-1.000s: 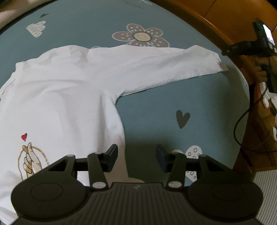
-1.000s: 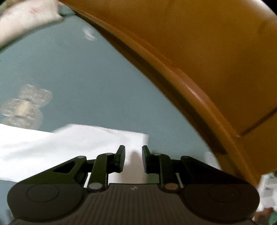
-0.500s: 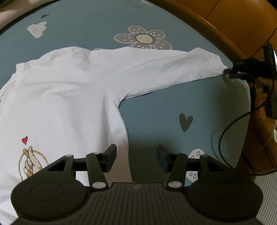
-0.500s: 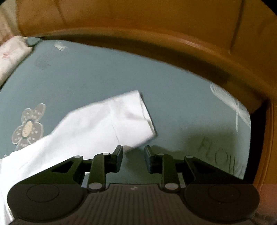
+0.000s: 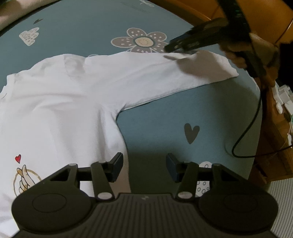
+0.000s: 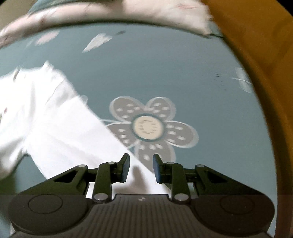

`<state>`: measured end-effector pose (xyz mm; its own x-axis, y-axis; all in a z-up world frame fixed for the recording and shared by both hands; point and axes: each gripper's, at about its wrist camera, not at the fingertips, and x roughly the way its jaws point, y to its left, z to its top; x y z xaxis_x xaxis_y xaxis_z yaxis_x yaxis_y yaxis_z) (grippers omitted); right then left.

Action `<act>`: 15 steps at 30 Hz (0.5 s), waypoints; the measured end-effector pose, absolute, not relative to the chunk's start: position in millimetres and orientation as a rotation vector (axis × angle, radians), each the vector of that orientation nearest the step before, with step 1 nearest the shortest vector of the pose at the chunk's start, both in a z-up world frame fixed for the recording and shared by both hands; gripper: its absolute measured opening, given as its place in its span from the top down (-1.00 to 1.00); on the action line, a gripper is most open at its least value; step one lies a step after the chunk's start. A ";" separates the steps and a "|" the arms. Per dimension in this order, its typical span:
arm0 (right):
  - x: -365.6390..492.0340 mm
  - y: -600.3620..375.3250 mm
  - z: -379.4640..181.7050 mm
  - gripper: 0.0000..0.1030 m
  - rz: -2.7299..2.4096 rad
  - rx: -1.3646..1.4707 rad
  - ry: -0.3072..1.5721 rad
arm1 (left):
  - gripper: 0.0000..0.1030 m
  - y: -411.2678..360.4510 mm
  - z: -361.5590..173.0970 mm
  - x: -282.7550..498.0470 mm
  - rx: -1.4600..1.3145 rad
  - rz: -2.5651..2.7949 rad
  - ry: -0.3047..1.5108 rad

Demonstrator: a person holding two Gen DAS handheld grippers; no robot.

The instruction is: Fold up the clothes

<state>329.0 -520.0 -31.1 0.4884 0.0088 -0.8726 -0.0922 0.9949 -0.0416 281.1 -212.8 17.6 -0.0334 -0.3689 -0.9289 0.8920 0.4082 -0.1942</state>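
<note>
A white long-sleeved shirt (image 5: pixel 64 109) with a small red heart and hand print lies flat on the teal bedsheet (image 5: pixel 164 113). Its sleeve (image 5: pixel 155 73) stretches out to the right. My left gripper (image 5: pixel 144 161) hovers open over the shirt's side edge, one finger above cloth and the other above sheet, with nothing between them. My right gripper (image 5: pixel 169 48) hangs just above the sleeve's far edge beside the flower print. In the right wrist view the right gripper (image 6: pixel 141 161) is open, and the sleeve (image 6: pixel 64 137) edge runs below the gap without being pinched.
A grey flower print (image 6: pixel 146 126) lies just beyond the sleeve. The wooden bed frame (image 6: pixel 265 55) curves round the right side. A pale pillow (image 6: pixel 109 11) lies at the far edge. A black cable (image 5: pixel 252 119) trails from the person's hand (image 5: pixel 236 53) over the bed's right edge.
My right gripper swung from the sleeve's cuff end inward along the sleeve to its far edge by the flower, rolling as it went. The left gripper and the shirt stayed put.
</note>
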 end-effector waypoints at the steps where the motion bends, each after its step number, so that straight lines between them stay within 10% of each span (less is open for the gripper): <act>1: 334.9 -517.4 -36.2 0.40 0.087 -0.099 1.081 | 0.00 -211.5 17.4 283.2 0.553 -1.101 1.211; 6: 346.2 -498.8 -56.7 0.42 0.153 -0.284 1.162 | -0.01 -205.3 14.4 296.3 0.523 -1.079 1.229; 9: 347.5 -497.1 -53.4 0.93 0.191 -0.272 1.190 | -0.01 -202.1 12.1 302.7 0.501 -1.059 1.244; 15: 357.2 -491.6 -48.2 0.96 0.171 -0.329 1.154 | -0.01 -199.9 13.9 305.9 0.496 -1.066 1.239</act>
<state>357.2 -491.6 -48.2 0.3991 -0.0355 -0.9162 -0.2999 0.9392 -0.1670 305.9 -199.9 13.9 -0.0408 -0.3789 -0.9245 0.8577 0.4613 -0.2270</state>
